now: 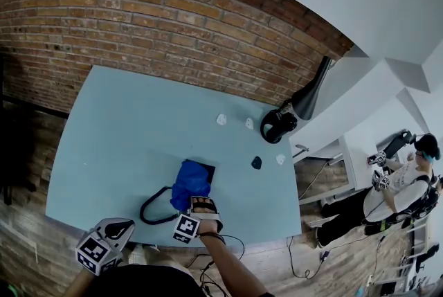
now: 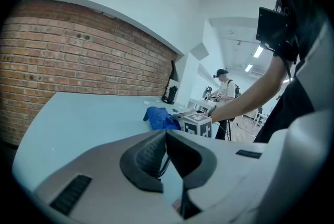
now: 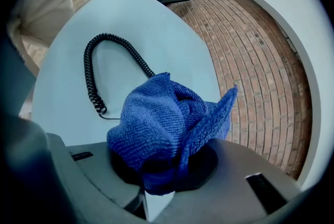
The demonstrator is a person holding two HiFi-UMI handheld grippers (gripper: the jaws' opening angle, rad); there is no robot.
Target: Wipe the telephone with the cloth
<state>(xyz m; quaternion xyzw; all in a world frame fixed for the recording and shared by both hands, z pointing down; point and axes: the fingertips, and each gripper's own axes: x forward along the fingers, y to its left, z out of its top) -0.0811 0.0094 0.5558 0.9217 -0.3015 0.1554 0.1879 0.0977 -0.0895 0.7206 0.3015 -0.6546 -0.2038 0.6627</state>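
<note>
A blue cloth (image 1: 188, 183) is bunched over the black telephone (image 1: 207, 168), of which only a far corner shows. Its coiled black cord (image 1: 154, 210) loops to the left on the light blue table (image 1: 124, 129). My right gripper (image 1: 199, 204) is shut on the cloth (image 3: 167, 124) and holds it down on the phone. The cloth fills the right gripper view and hides the phone there, with the cord (image 3: 94, 74) beyond it. My left gripper (image 1: 119, 228) hovers at the table's near edge, left of the cord, shut (image 2: 166, 137) with nothing in it.
Black headphones (image 1: 278, 126) and a black desk lamp (image 1: 311, 91) sit at the table's far right corner. Small white bits (image 1: 221, 120) and a small dark object (image 1: 257, 163) lie nearby. A brick wall (image 1: 159, 19) backs the table. Another person (image 1: 401, 181) stands off right.
</note>
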